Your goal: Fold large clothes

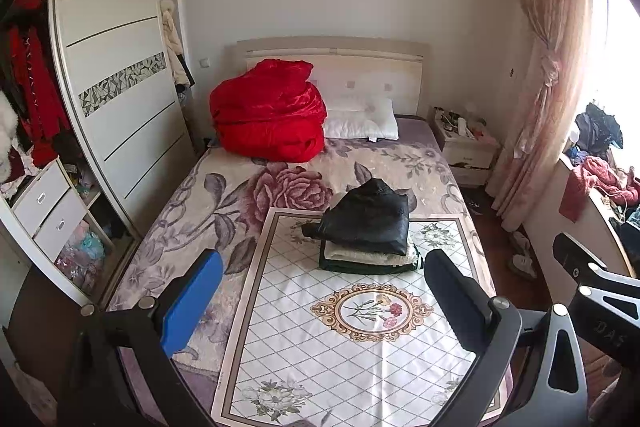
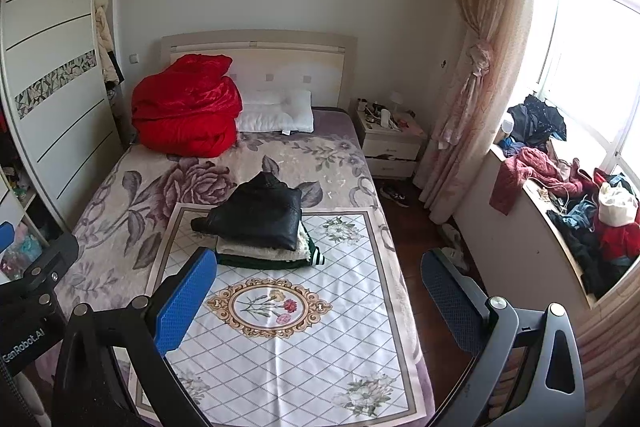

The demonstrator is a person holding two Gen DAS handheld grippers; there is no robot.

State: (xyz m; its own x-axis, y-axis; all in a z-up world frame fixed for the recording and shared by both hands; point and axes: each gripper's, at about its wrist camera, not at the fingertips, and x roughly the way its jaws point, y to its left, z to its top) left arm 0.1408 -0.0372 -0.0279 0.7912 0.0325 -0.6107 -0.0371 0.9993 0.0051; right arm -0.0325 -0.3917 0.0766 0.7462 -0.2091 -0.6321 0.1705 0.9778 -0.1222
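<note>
A folded black jacket (image 1: 366, 221) lies on top of a stack of folded cream and dark green clothes (image 1: 370, 259) on a white patterned cloth (image 1: 344, 359) spread on the bed. The stack also shows in the right wrist view (image 2: 260, 213). My left gripper (image 1: 322, 301) is open and empty, held above the near part of the cloth, well short of the stack. My right gripper (image 2: 316, 301) is open and empty, above the cloth and the bed's right edge. A heap of loose clothes (image 2: 576, 195) lies on the window ledge at right.
A red quilt (image 1: 268, 115) and white pillow (image 1: 362, 123) lie at the bed's head. A wardrobe (image 1: 116, 75) stands left, with open drawers. A nightstand (image 2: 390, 143), curtain (image 2: 480, 75) and shoes on the floor (image 2: 452, 239) are on the right.
</note>
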